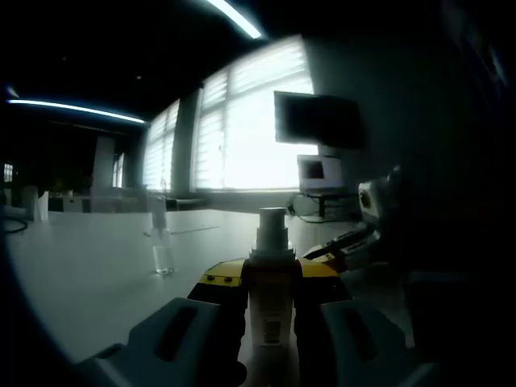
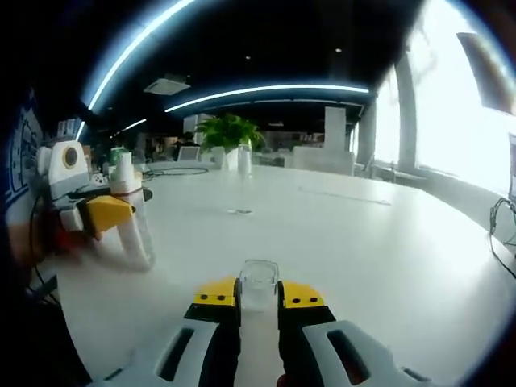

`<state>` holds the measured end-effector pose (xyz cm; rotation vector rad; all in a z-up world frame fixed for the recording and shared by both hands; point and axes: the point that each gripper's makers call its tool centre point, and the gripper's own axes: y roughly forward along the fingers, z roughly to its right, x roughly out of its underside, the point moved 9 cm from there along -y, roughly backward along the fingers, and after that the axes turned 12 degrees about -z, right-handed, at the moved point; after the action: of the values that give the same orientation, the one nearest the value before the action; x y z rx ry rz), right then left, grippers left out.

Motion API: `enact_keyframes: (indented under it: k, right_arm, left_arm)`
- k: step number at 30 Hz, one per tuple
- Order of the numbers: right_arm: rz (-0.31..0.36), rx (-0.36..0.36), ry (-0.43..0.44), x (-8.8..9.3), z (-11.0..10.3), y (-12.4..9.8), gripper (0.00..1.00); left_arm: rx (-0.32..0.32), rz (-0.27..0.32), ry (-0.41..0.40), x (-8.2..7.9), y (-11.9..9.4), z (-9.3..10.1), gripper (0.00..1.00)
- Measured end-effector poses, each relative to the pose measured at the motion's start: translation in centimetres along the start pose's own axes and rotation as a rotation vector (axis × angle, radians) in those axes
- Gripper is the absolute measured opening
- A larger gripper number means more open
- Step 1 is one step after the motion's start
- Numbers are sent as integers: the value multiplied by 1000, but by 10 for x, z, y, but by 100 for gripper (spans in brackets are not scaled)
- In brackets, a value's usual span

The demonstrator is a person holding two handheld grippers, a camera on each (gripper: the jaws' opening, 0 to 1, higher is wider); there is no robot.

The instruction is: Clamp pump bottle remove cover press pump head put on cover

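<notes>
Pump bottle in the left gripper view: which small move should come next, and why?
Probably carry the right claw toward the pump bottle. The left claw clamps it upright, its pump head is bare, and the right claw holds the clear cover apart from it. Whether the head was pressed, I cannot tell.

You are shooting against the light: the windows blow out to white in the left gripper view, leaving the room dim and the bottle a near silhouette. Ceiling strip lights bend with the fisheye. In the right gripper view the other gripper smears with motion blur, and the table shines pale.
</notes>
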<state>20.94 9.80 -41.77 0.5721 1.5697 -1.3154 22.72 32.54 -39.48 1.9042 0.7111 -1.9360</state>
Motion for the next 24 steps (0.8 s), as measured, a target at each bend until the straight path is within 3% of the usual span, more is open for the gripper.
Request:
enact_keyframes:
  k: [5, 24]
  right_arm:
    - [28, 37, -18, -4, 5, -3, 12]
    - [154, 19, 2, -44, -4, -39, 13]
  left_arm:
    - [0, 0, 1, 0, 0, 1, 13]
    - [1, 0, -1, 0, 0, 0, 13]
